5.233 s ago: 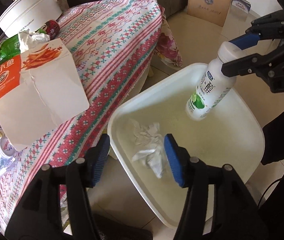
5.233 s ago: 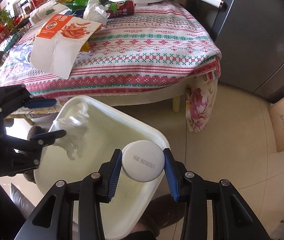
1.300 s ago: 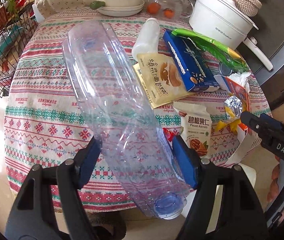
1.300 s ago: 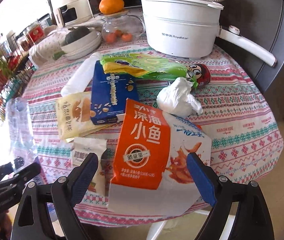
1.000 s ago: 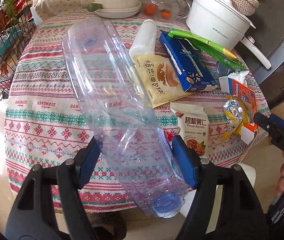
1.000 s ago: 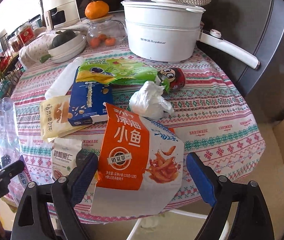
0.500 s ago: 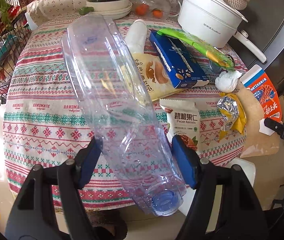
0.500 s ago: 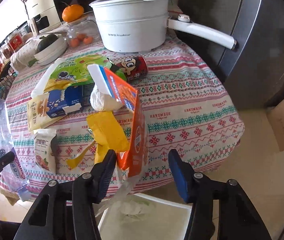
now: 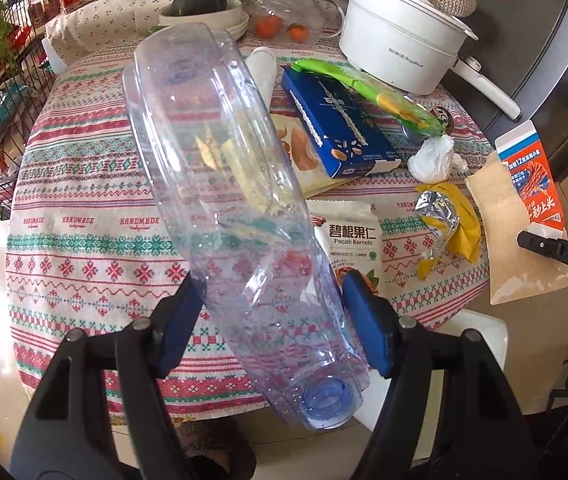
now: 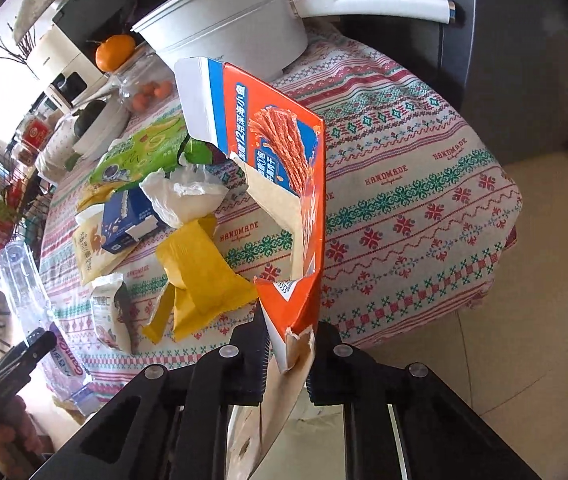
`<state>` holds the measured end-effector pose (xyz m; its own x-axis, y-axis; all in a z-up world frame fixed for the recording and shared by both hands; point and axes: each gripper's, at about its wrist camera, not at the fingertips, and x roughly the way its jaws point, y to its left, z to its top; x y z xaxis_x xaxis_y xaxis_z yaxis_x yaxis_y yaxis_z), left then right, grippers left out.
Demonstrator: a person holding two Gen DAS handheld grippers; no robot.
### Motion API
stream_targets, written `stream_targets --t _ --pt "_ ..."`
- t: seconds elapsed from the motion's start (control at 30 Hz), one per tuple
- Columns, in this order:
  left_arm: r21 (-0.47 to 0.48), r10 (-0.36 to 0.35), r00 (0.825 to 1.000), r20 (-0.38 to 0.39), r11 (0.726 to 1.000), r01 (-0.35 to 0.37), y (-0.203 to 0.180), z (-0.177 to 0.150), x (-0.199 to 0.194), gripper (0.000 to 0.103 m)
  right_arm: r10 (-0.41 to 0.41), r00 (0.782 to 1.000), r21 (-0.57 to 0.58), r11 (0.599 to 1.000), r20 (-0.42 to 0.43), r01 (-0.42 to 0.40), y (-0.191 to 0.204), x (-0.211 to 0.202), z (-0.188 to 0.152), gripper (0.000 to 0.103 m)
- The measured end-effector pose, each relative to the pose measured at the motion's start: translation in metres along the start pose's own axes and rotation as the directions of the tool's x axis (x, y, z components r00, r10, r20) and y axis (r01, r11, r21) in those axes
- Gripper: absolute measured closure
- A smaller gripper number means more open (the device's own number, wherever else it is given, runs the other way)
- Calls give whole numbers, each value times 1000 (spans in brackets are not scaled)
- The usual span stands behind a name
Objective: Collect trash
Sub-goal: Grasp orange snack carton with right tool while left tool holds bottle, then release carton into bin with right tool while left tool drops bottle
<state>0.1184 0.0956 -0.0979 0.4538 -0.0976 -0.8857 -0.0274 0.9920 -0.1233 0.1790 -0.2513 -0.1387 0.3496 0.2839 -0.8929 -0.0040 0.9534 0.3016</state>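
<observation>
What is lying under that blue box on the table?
The blue box rests on a beige snack packet, whose printed front pokes out on the near side. The box covers the rest, and anything beneath stays hidden.

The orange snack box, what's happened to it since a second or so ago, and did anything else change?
The right gripper has just been closing and is now shut on the orange snack box, which lay flat on the table and now stands lifted on edge, exposing the yellow wrapper beneath. The left gripper still holds the clear plastic bottle; the other trash hasn't moved.

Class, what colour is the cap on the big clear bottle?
Blue, seen through the clear plastic bottle; left wrist view.
</observation>
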Motion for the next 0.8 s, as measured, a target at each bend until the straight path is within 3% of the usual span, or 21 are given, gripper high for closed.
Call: stream_targets --t 0.47,0.63,0.73,0.8 --pt "107 -132 988 75 987 123 -32 -9 -36 33 66 990 -84 995 121 -56 -4 -75 -26 89" --pt "172 -159 983 89 975 142 -55 -15 -45 34 66 991 -118 992 112 -53 -15 -88 -44 89" --pt "214 -200 977 78 960 180 -67 -22 -50 44 55 993 -135 990 103 -41 -22 -90 -58 89" --pt "254 -219 973 66 947 196 -79 -28 -52 45 51 995 -147 989 91 -37 -26 -91 -68 89"
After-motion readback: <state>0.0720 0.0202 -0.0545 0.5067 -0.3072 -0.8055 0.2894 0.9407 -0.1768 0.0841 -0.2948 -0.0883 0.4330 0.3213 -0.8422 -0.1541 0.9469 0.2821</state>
